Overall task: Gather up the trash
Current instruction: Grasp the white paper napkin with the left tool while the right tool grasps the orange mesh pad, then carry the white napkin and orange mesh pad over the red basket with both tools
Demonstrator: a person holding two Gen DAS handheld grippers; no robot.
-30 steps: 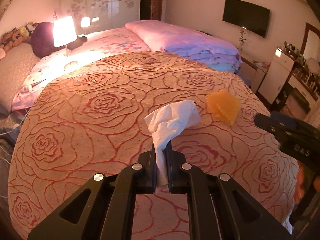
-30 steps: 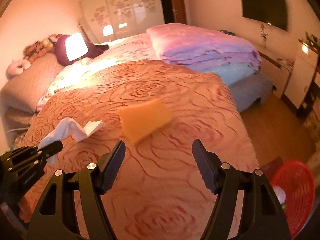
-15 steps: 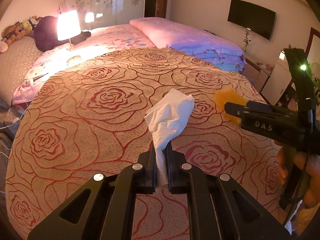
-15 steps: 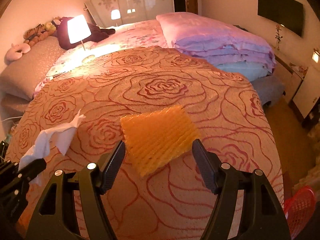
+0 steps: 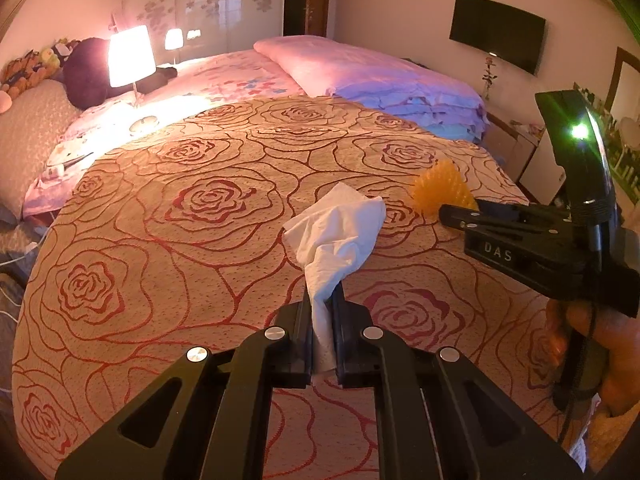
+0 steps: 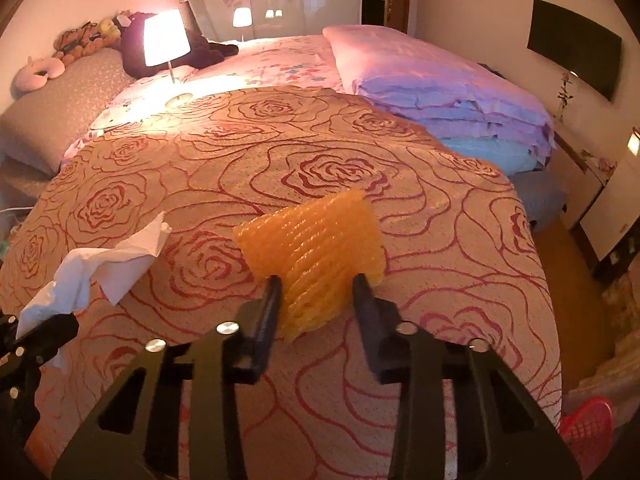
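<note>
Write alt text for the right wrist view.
The right gripper is closing on orange foam netting, which sits between its fingers on a rose-patterned bedspread. At left, a white tissue sticks out of the left gripper; a red basket shows bottom right.

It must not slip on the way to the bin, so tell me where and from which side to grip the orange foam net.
Grip the orange foam net across its near end, coming angled down from the near edge of the bedspread. It is a thin, soft sheet, so squeezing its sides bunches it. The right tool is closing there, net between its jaws.
</note>
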